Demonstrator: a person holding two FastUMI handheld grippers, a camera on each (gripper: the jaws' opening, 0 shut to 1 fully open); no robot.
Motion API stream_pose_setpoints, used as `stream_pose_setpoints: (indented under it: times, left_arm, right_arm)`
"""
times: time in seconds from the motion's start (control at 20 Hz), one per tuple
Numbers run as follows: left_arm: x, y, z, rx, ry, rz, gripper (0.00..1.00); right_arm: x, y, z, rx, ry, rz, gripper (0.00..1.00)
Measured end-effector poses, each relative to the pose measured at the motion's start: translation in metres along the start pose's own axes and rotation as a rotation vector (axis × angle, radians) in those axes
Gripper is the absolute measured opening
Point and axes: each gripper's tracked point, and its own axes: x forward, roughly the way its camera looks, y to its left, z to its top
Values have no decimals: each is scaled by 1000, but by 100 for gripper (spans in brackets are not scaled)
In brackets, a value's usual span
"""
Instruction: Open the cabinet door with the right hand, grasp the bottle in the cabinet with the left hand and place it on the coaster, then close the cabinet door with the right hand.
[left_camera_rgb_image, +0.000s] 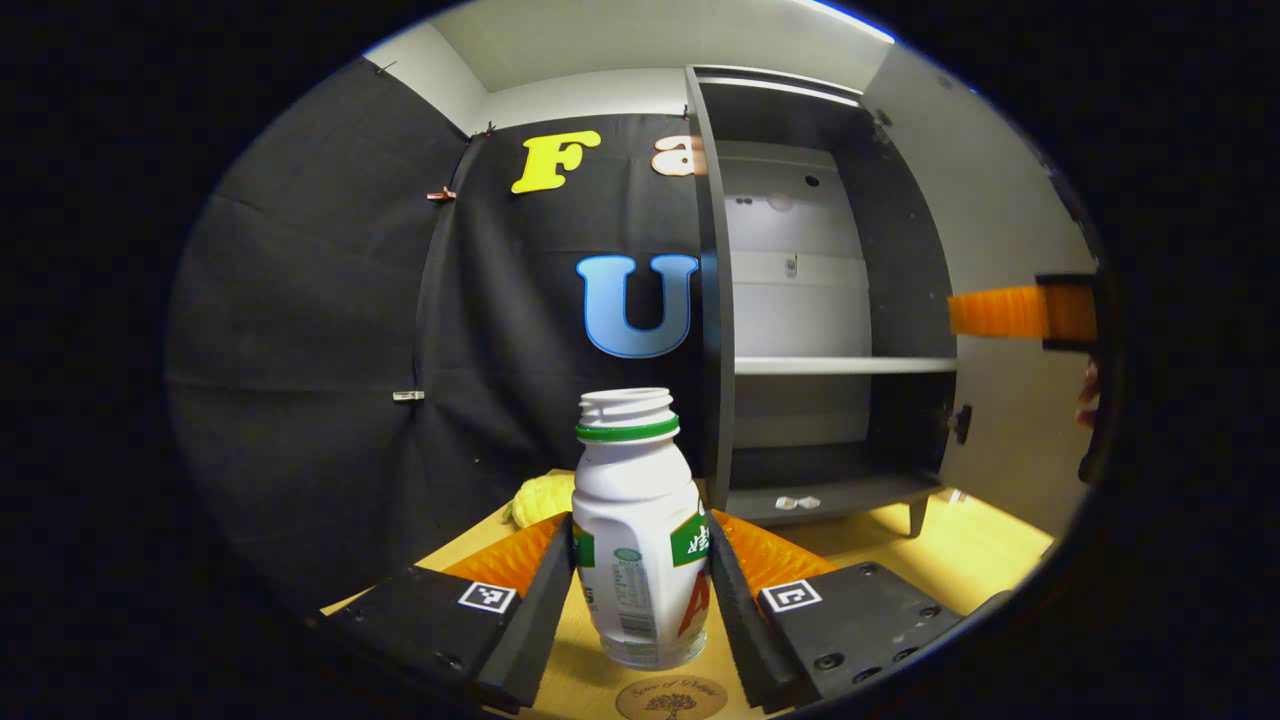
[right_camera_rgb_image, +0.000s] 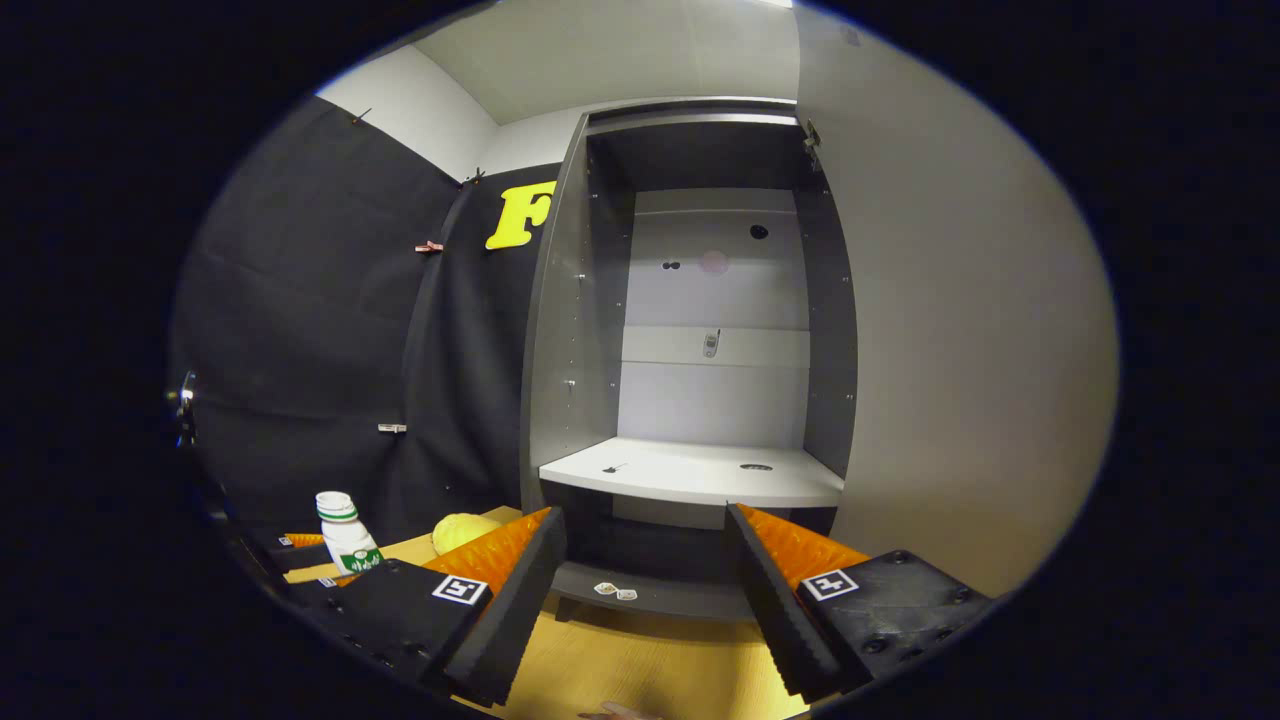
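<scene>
White plastic bottle (left_camera_rgb_image: 640, 530) squeezed tight by left gripper (left_camera_rgb_image: 640, 575) just over round wooden coaster (left_camera_rgb_image: 672, 698), ready to set down; right gripper (right_camera_rgb_image: 645, 590) wide open, empty, facing open grey cabinet (right_camera_rgb_image: 700, 350) to shut it.

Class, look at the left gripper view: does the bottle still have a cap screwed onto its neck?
No: the bottle, standing between the left gripper's jaws, shows a bare threaded neck with an open mouth above its green ring.
</scene>
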Motion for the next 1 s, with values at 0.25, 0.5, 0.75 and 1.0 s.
stream_pose_setpoints:
  times: [0.25, 0.5, 0.75, 1.0]
  left_arm:
    - [-8, -9, -67, 32, 30, 10, 74]
    - [-16, -16, -91, 26, 44, 6, 75]
    - [-28, -26, -98, 23, 24, -23, 75]
    - [-30, -27, -102, 83, 14, -15, 80]
  right_arm:
    - [-3, 11, -39, 0, 25, 3, 98]
    - [-5, 20, -57, -1, 71, 14, 98]
    - [-5, 32, -58, -50, 72, 36, 98]
    - [-5, 42, -59, -60, 84, 50, 98]
